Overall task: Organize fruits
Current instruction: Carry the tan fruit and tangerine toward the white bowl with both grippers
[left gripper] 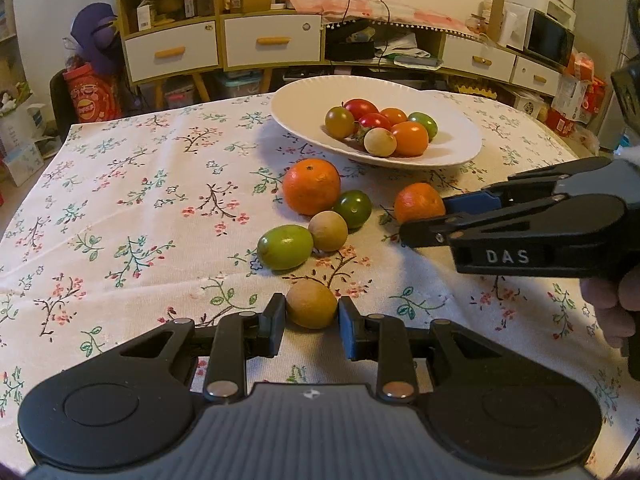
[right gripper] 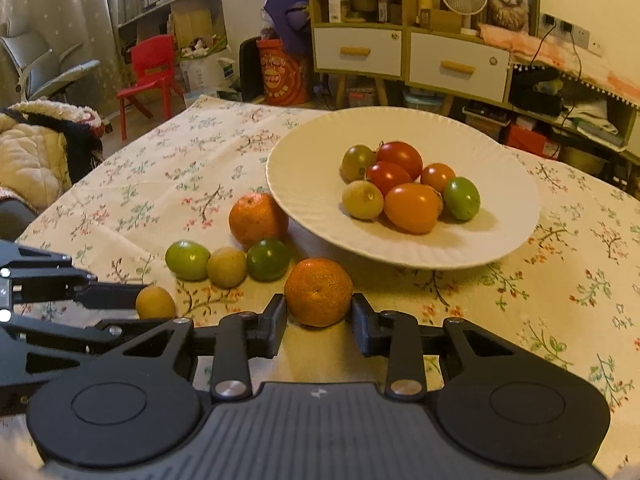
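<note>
My left gripper [left gripper: 312, 312] is shut on a small tan fruit [left gripper: 311, 304] that rests on the floral tablecloth; the right wrist view shows that fruit [right gripper: 155, 302] in the same gripper [right gripper: 140, 312]. My right gripper [right gripper: 319, 308] is shut on a small orange [right gripper: 318, 292], its pads pressing both sides; the left wrist view shows this orange [left gripper: 418, 202] too. A white plate [right gripper: 312, 176] behind holds several red, orange and green tomatoes. Loose on the cloth lie a bigger orange [right gripper: 258, 220], a dark green fruit [right gripper: 268, 260], a tan fruit [right gripper: 226, 267] and a light green fruit [right gripper: 187, 260].
The plate [left gripper: 304, 120] stands at the table's far side, just behind the loose fruits. A hand [left gripper: 612, 304] holds the right gripper. Past the table are a cabinet with white drawers [right gripper: 456, 66], a red chair [right gripper: 150, 68] and a cushioned seat [right gripper: 36, 152].
</note>
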`<state>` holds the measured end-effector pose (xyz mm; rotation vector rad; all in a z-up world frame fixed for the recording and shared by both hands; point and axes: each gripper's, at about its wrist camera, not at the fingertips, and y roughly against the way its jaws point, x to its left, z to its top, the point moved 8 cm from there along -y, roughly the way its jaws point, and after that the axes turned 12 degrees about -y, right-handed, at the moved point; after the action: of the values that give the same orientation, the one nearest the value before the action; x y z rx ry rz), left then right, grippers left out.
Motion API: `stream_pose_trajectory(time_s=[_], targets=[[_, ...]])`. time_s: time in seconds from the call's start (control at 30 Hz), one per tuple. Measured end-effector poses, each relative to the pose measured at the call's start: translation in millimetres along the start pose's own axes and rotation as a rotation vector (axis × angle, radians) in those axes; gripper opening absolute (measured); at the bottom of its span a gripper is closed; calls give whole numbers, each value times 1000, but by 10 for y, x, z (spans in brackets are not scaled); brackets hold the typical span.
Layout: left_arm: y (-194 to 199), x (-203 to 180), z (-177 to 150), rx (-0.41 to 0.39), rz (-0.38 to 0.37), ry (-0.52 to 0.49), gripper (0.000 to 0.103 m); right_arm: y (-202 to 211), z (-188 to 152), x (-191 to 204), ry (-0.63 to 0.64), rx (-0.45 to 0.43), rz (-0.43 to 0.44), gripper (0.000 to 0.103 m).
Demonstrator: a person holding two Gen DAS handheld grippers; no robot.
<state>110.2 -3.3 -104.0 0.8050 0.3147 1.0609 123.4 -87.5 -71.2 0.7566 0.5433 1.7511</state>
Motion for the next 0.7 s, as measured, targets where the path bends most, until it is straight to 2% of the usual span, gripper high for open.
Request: stream_pose_trajectory(time_s=[0.37,0.7], targets=[[40,10,78,3,-36,26,25,153,-3,-23,1,9,1,31],[62,-17,223,-21,-52,64,25,299,129,-130,-39,-35,7,31]])
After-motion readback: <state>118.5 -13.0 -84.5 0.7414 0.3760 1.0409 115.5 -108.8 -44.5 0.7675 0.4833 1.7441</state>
